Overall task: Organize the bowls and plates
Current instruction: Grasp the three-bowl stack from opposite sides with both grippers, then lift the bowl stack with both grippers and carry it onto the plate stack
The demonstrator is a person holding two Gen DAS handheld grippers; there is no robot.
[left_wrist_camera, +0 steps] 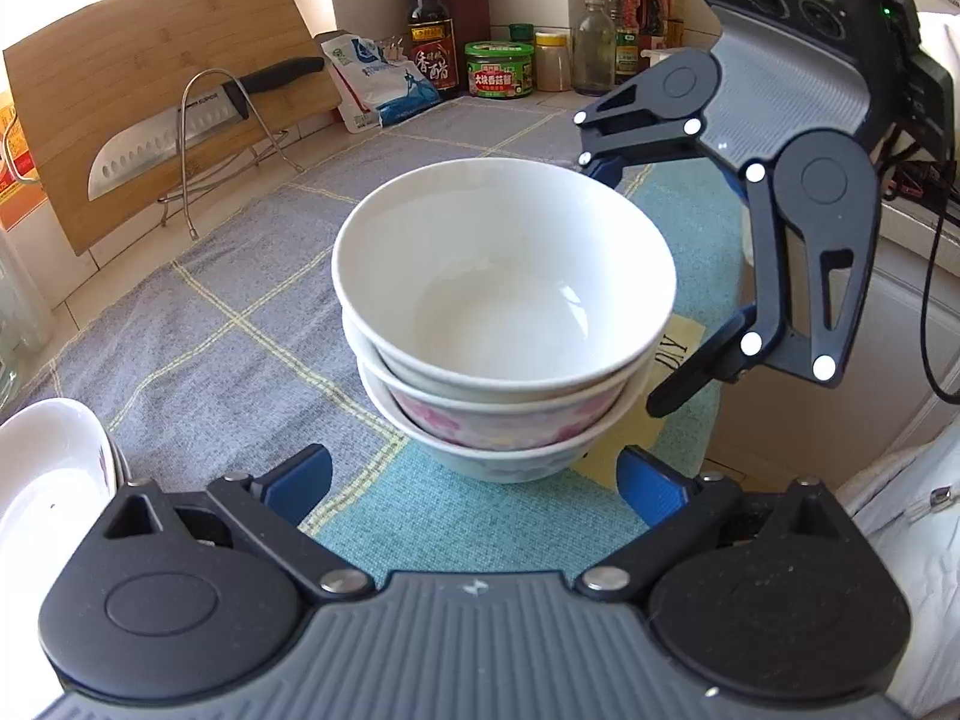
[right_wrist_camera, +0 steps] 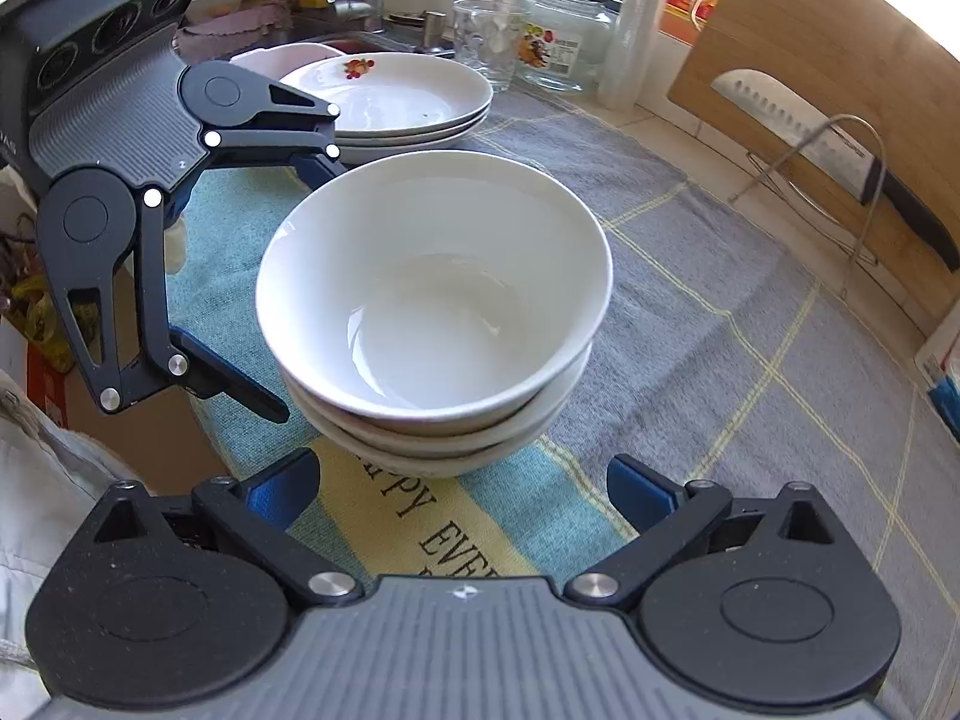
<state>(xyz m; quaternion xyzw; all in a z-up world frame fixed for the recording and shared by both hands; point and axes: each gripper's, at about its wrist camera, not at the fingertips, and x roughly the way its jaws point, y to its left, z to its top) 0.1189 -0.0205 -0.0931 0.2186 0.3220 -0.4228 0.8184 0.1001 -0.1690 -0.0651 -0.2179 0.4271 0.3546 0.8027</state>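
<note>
Three nested bowls [left_wrist_camera: 504, 312] stand on the cloth mat, a plain white one on top and a pink-flowered one under it; they also fill the middle of the right wrist view [right_wrist_camera: 432, 300]. My left gripper [left_wrist_camera: 474, 483] is open, its blue pads just short of the stack's base. From the right wrist view the left gripper [right_wrist_camera: 294, 288] flanks the stack's left side. My right gripper [right_wrist_camera: 462, 489] is also open, close to the stack; the left wrist view has this right gripper [left_wrist_camera: 639, 279] by the stack's right side. No pad presses a bowl. Stacked white plates [right_wrist_camera: 408, 102] sit behind.
A knife [left_wrist_camera: 180, 132] rests on a wire rack against a wooden board [left_wrist_camera: 150, 48]. Bottles and jars [left_wrist_camera: 498, 69] line the back wall. A glass [right_wrist_camera: 486, 42] and a jar [right_wrist_camera: 564, 42] stand near the sink. A white plate [left_wrist_camera: 48, 468] lies at the left.
</note>
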